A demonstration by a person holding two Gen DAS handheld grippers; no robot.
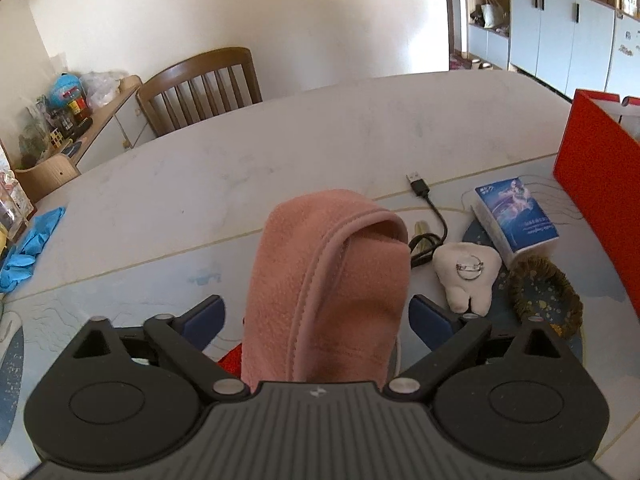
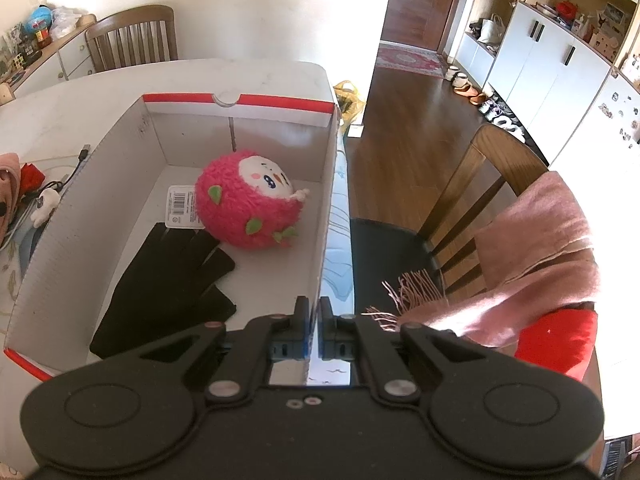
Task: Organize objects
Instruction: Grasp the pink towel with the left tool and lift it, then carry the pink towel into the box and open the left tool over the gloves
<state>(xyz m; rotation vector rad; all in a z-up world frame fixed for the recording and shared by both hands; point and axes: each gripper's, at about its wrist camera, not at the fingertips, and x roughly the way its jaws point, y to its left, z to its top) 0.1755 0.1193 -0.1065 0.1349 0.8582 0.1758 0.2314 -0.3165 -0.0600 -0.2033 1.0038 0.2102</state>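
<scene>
My left gripper (image 1: 316,312) is closed on a folded pink cloth (image 1: 324,276) that stands up between its blue pads above the table mat. To its right lie a tooth-shaped plush (image 1: 466,276), a black USB cable (image 1: 428,208), a blue tissue pack (image 1: 516,216) and a dark scrunchie (image 1: 546,298). My right gripper (image 2: 314,312) is shut on the right wall of the red-and-white box (image 2: 326,216). The box holds a pink dragon-fruit plush (image 2: 250,200) and black gloves (image 2: 168,280).
The box's red side (image 1: 600,184) stands at the right in the left wrist view. Blue gloves (image 1: 28,248) lie at the table's left edge. A wooden chair (image 1: 200,84) stands behind the table. Another chair (image 2: 480,208) with a pink scarf (image 2: 536,252) is beside the box.
</scene>
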